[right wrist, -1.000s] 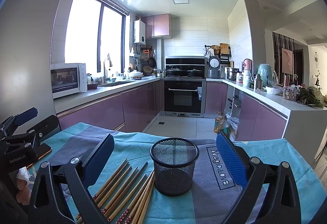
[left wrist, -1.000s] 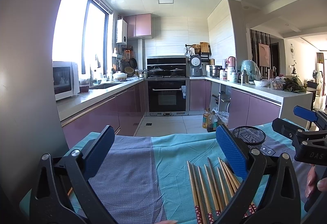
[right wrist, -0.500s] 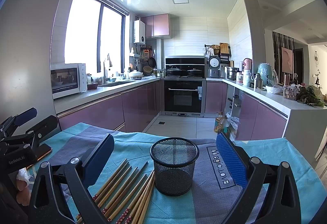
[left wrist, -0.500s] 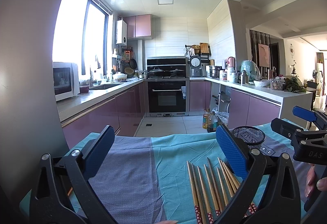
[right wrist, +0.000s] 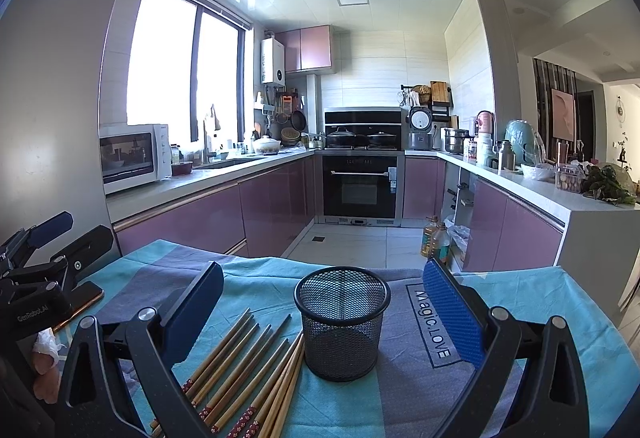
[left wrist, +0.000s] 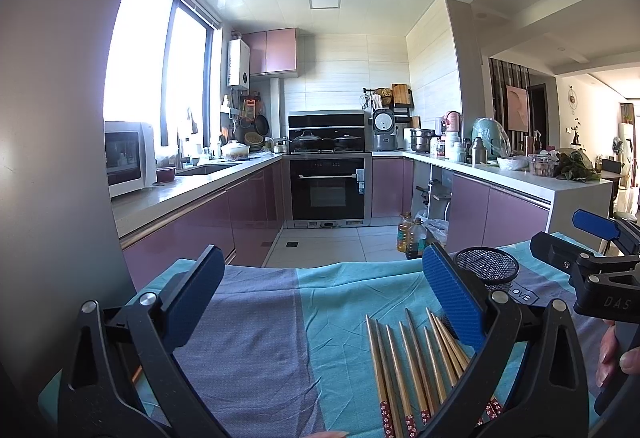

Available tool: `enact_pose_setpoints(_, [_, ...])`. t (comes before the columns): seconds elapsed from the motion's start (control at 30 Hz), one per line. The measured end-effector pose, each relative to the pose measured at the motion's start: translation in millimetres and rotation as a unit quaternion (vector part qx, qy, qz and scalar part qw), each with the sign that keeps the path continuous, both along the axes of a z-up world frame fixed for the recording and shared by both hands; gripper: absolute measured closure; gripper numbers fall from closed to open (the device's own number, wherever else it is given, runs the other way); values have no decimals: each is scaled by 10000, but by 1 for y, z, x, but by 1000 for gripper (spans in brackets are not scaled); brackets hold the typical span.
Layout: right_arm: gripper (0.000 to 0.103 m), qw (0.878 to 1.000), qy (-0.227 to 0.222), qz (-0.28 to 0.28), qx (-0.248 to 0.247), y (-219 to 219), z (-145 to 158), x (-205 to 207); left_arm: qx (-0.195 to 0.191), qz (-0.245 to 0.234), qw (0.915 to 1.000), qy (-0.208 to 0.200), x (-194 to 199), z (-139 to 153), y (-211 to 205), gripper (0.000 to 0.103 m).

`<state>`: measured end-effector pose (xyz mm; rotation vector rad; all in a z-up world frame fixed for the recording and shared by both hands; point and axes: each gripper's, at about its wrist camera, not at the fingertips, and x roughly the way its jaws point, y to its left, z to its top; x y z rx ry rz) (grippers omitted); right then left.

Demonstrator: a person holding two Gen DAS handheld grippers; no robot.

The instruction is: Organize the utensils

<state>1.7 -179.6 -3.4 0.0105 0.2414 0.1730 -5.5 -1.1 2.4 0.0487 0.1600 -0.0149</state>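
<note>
Several wooden chopsticks (right wrist: 244, 366) with red patterned ends lie fanned on the teal-and-grey cloth (right wrist: 400, 398), just left of an upright black mesh holder (right wrist: 342, 322). My right gripper (right wrist: 324, 314) is open, its blue pads straddling the holder and the chopsticks from above and behind. In the left wrist view the same chopsticks (left wrist: 408, 362) lie low right, partly under my right finger pad, and the mesh holder (left wrist: 486, 268) stands beyond. My left gripper (left wrist: 320, 298) is open over bare cloth (left wrist: 248, 338) with nothing between its pads. The other gripper (left wrist: 596, 258) shows at the right edge.
A dark phone (right wrist: 82, 304) lies on the cloth at the left by the left gripper (right wrist: 36, 270). Past the table's far edge is kitchen floor with oil bottles (right wrist: 434, 240), purple cabinets and an oven (right wrist: 360, 188).
</note>
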Motion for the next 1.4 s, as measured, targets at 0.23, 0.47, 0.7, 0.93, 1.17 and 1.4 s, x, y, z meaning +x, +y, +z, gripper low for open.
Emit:
enact_pose_setpoints(0.23, [6,10000,18,5,20,-3,1,0,-5,-3,10000,7,1,0,-1,5])
enact_pose_setpoints(0.47, [6,10000,26,2,23,-3,1,0,-14,-11,10000,8,1,0,-1,5])
enact_pose_setpoints(0.7, [6,10000,16,3,28,-3,1,1,-11,-10,10000,4,0,0,-1,5])
enact_pose_setpoints(0.93, [6,10000,23,12,41,-4,2,2,-6,-8,10000,4,0,0,-1,5])
enact_pose_setpoints(1.17, [6,10000,42,25,63,-5,2,2,-9,-20,10000,25,1,-1,-2,5])
enact_pose_setpoints(1.4, [6,9999,105,55,111,-8,3,4,-12,-36,10000,48,2,-3,-3,5])
